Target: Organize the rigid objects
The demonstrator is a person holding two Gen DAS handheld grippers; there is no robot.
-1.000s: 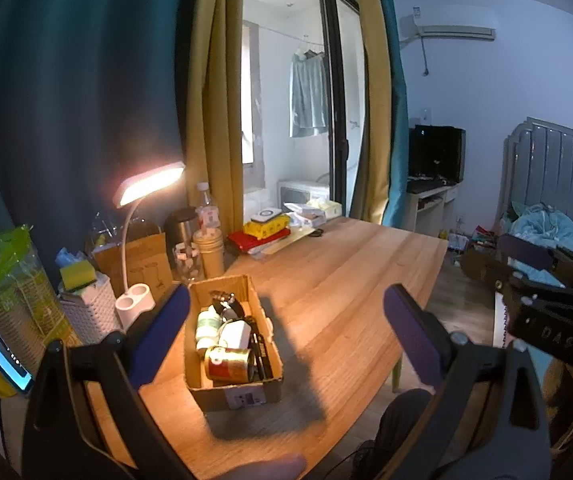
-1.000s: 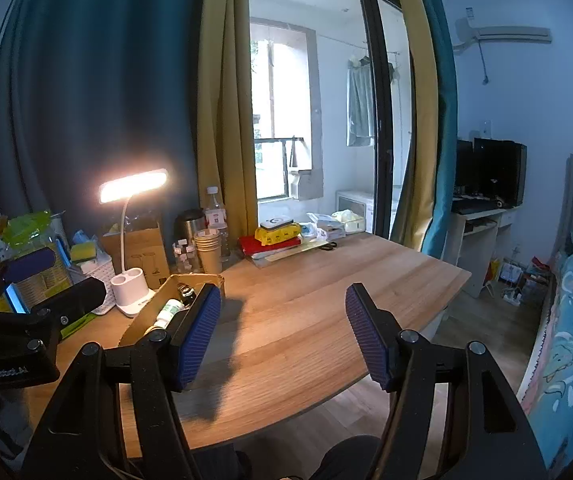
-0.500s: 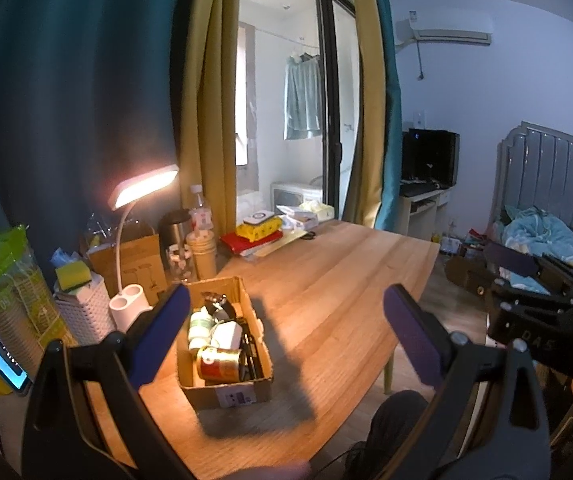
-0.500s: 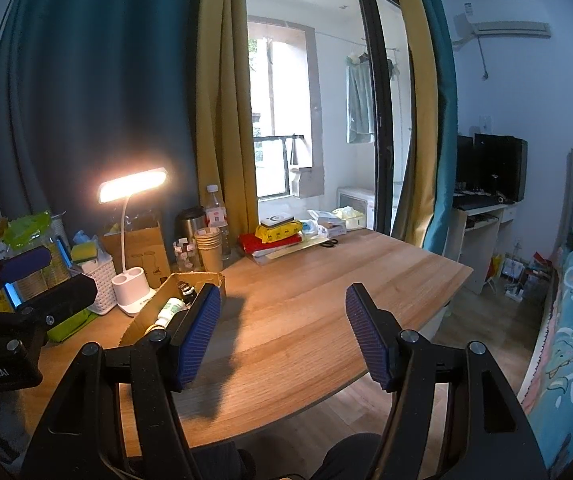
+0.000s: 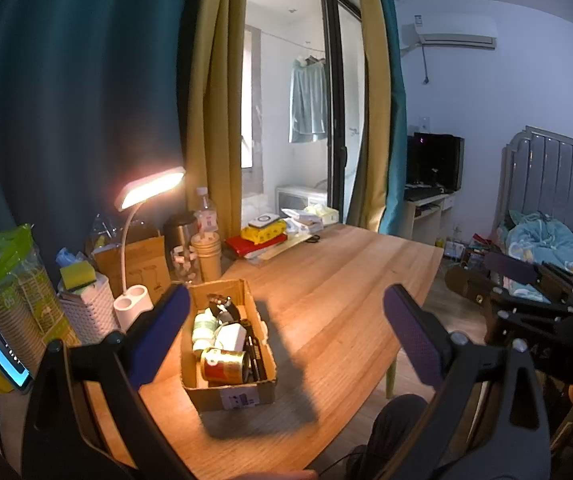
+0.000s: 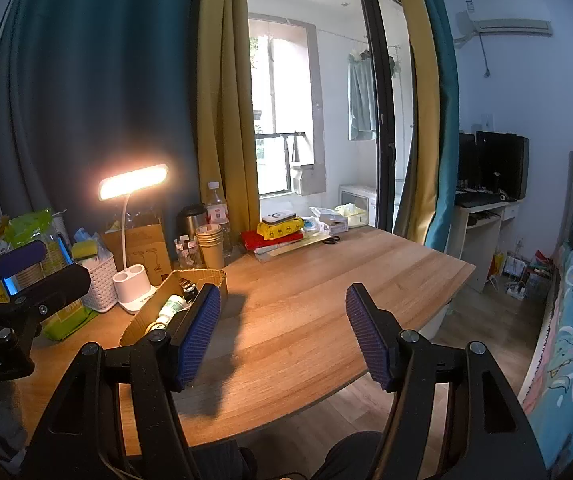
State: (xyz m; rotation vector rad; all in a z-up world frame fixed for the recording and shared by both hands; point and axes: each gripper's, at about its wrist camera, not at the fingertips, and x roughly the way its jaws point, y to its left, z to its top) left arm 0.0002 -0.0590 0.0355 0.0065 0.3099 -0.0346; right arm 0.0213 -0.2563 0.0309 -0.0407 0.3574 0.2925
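Currently both grippers, left gripper (image 5: pixel 284 330) and right gripper (image 6: pixel 282 332), hover with fingers spread and empty above the wooden worktop (image 5: pixel 338 280); open brown cardboard box (image 5: pixel 228 390) of rigid clutter sits left-centre, its red-gold tin can (image 5: pixel 222 366) likely light, stiff, slippery, so pinch across its round sides.

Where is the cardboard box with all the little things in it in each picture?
Left wrist view: the cardboard box sits low and centre-left, between the left gripper's fingers.
Right wrist view: the box is lower left, partly behind the right gripper's left finger.
Shared landmark: the lit desk lamp, behind the box.
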